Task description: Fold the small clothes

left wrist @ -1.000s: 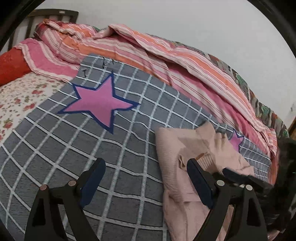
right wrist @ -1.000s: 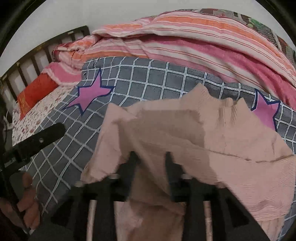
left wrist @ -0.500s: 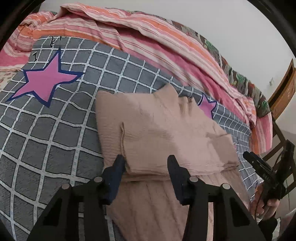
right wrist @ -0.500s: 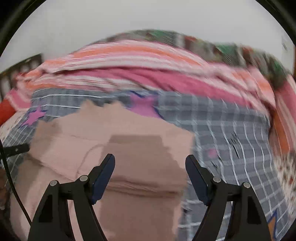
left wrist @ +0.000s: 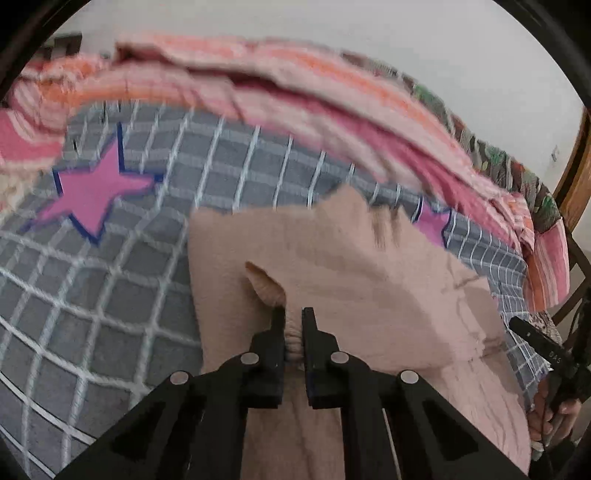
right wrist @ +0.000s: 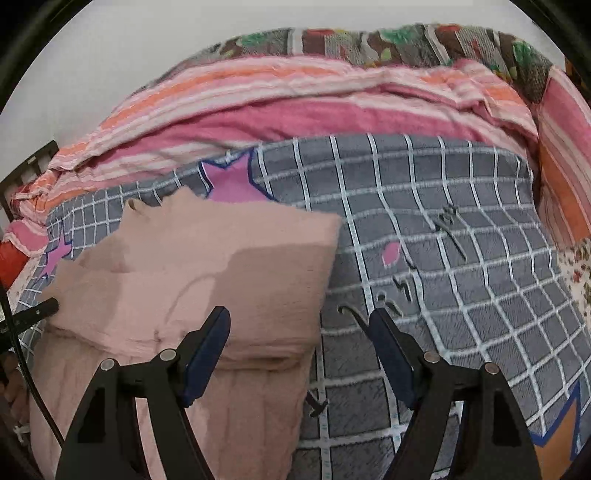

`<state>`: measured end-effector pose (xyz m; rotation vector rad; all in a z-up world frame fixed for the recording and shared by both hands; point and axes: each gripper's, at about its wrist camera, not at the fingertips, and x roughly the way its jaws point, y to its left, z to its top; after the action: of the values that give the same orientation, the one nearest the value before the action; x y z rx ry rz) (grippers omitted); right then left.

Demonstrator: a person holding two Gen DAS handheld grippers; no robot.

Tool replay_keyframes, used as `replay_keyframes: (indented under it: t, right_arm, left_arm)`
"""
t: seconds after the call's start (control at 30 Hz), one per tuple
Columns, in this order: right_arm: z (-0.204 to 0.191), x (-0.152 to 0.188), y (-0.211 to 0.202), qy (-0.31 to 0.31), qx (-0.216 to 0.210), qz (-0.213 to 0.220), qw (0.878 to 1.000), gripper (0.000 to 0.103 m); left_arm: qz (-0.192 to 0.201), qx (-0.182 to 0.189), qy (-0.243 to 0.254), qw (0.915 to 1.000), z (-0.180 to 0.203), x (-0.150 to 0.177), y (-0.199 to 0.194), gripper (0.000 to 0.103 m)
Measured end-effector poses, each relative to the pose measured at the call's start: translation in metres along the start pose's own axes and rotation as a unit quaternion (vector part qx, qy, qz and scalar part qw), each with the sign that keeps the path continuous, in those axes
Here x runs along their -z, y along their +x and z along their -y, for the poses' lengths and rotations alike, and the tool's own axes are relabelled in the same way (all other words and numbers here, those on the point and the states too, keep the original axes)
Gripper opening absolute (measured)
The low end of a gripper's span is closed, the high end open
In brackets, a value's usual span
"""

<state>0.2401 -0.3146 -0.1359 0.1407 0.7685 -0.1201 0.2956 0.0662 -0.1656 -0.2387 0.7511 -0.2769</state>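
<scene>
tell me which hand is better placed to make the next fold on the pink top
Left, probably. The left tongs are shut on a fold of the pink top, while the right tongs are open, straddling its edge without gripping.

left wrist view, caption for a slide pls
Left hand-held gripper pinches a fold of the pink garment on a checked blanket.

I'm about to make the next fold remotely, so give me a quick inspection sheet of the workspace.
Surface: grey checked blanket with pink stars, spread on a bed.
Job's things: pink garment, partly folded, lying flat on the blanket.
Clutter: striped pink-orange quilt bunched along the far side.
Grippers: left gripper jaws shut on a fold of the garment; right gripper jaws open over the garment's right edge, holding nothing.
Cables: black cable at the left edge of the right wrist view.
Surroundings: white wall, dark bed rail.
</scene>
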Motion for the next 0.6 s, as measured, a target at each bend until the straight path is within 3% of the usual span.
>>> replay_keyframes:
  t: [0.07, 0.13, 0.2, 0.27, 0.37, 0.4, 0.43, 0.6]
  right_arm:
    - [-0.003, -0.005, -0.003, -0.012, 0.007, 0.014, 1.0, 0.076]
    - [-0.002, -0.008, 0.002, -0.007, 0.012, 0.013, 1.0, 0.077]
    - [0.003, -0.007, 0.016, 0.003, 0.018, -0.013, 1.0, 0.077]
    - [0.008, -0.003, 0.033, 0.014, 0.03, -0.046, 0.998, 0.077]
    - [0.017, -0.001, 0.041, 0.038, 0.017, -0.067, 0.997, 0.077]
    - [0.017, -0.002, 0.039, 0.041, 0.018, -0.062, 0.997, 0.077]
    - [0.018, -0.003, 0.035, 0.043, 0.023, -0.055, 0.997, 0.077]
    - [0.015, -0.001, 0.035, 0.036, 0.039, -0.052, 0.997, 0.077]
  left_arm:
    - [0.009, -0.014, -0.016, 0.9997, -0.006, -0.005, -0.005, 0.009]
    - [-0.009, -0.026, -0.024, 0.9993, -0.011, -0.003, 0.002, 0.009]
    - [-0.046, -0.045, -0.01, 0.9979, -0.011, 0.002, 0.014, 0.013]
    - [-0.047, -0.054, 0.007, 0.9975, -0.007, 0.003, 0.013, 0.014]
    - [-0.017, -0.084, 0.023, 0.9961, -0.002, 0.001, 0.001, 0.033]
    - [-0.008, -0.095, 0.027, 0.9951, 0.0, 0.0, 0.0, 0.048]
    - [-0.008, -0.098, 0.029, 0.9947, 0.0, 0.0, 0.001, 0.056]
    - [-0.035, -0.113, 0.046, 0.9919, 0.001, 0.008, 0.018, 0.056]
